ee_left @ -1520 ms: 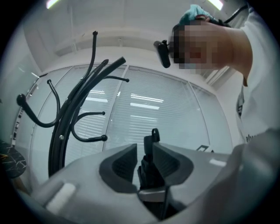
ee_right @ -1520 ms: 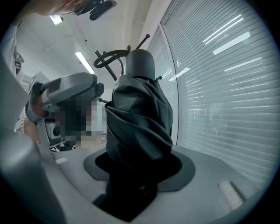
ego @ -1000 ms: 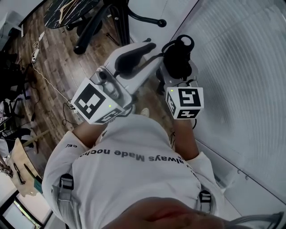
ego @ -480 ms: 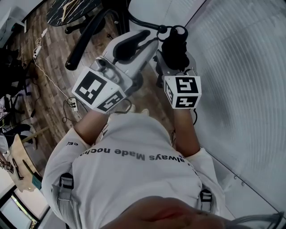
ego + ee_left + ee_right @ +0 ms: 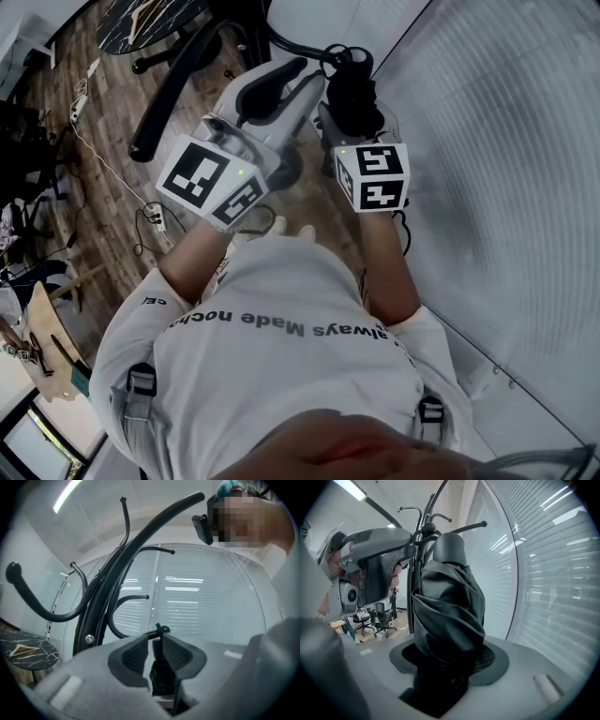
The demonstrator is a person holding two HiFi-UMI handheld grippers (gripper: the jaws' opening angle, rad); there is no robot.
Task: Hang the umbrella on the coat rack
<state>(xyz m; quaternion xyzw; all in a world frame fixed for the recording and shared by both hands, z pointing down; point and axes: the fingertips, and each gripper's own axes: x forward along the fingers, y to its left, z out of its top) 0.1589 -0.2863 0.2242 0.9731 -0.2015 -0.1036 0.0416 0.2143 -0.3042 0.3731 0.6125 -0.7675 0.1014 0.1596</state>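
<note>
The right claw [image 5: 450,660] is clamped on the lower end of the folded black fabric umbrella [image 5: 447,602], whose long axis runs straight out along the claw's own pointing line. The left claw [image 5: 158,639] has its jaws nearly together, pinching the umbrella's thin black strap [image 5: 159,631] at their tips. The black metal coat rack [image 5: 101,592] stands just ahead and left of the left claw; its nearest curved hook [image 5: 136,596] lies slightly above and left of the pinched strap. The left claw looks nearer the rack, so the strap likely has to rise over that hook tip.
</note>
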